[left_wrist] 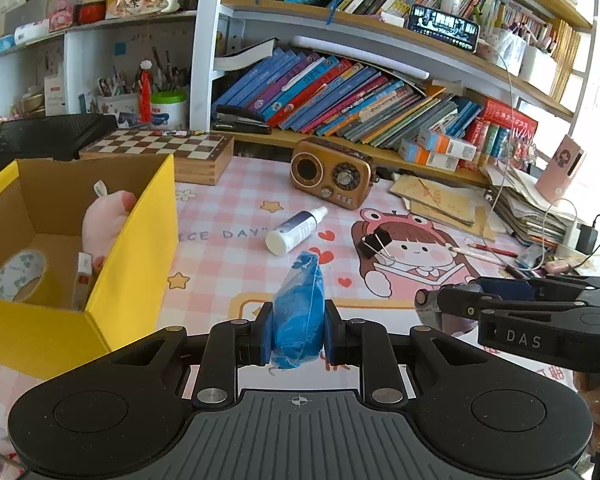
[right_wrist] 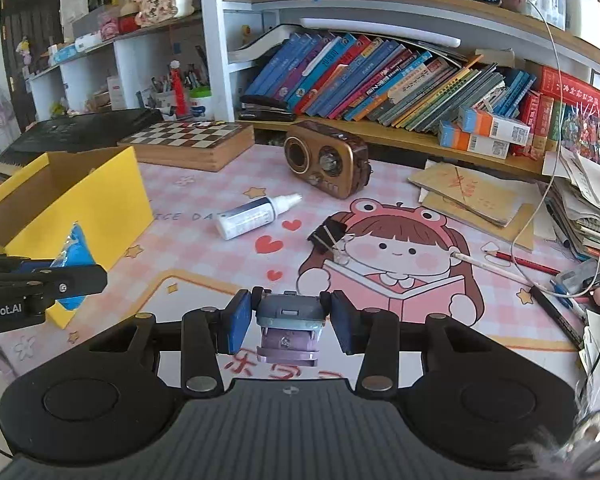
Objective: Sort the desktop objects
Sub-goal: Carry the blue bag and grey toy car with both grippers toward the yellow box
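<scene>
Two grippers hang above the pink desk mat [right_wrist: 204, 256] right of the yellow box [left_wrist: 132, 264], the left gripper [left_wrist: 298, 330] pinching a blue plastic packet [left_wrist: 300, 312], the right gripper [right_wrist: 288, 320] pinching a small grey-and-purple toy [right_wrist: 290, 326], while a white bottle [left_wrist: 296, 230] and black binder clip [left_wrist: 374, 242] lie beyond.

Yellow box [left_wrist: 132, 280], blue packet [left_wrist: 298, 312], pink checked mat [left_wrist: 228, 256], brown-and-white chessboard [left_wrist: 156, 146]

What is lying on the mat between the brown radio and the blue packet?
In the left wrist view, a white spray bottle lies on its side between the radio and the blue packet.
</scene>
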Available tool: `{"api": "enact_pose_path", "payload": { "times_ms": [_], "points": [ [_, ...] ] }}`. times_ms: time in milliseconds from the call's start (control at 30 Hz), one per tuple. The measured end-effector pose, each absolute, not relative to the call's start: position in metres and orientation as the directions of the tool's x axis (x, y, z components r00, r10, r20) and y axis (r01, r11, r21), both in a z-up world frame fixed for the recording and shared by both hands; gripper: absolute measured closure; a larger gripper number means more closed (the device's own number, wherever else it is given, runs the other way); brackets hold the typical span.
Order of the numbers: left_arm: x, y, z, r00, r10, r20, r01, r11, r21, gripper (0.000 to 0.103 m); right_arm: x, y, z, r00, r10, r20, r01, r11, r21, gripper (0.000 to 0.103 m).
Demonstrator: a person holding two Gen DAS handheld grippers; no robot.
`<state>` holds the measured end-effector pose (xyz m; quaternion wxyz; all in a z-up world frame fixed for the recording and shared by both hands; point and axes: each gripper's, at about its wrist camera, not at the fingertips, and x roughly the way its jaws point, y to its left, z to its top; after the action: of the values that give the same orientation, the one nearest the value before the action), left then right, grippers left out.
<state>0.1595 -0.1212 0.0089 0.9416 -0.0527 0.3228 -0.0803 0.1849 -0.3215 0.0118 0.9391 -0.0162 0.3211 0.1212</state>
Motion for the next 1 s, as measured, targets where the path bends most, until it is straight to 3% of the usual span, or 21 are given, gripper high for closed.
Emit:
{"api": "enact_pose_path", "payload": {
  "times_ms": [1000],
  "points": [
    [0.048, -0.033, 0.012, 0.754, -0.282, -0.594, 0.188, 0.958, -0.217, 0.081, 0.047, -0.216, 0.024, 0.754, 0.207, -0.624, -0.243, 0.970, 0.028, 0.063]
  ]
}}
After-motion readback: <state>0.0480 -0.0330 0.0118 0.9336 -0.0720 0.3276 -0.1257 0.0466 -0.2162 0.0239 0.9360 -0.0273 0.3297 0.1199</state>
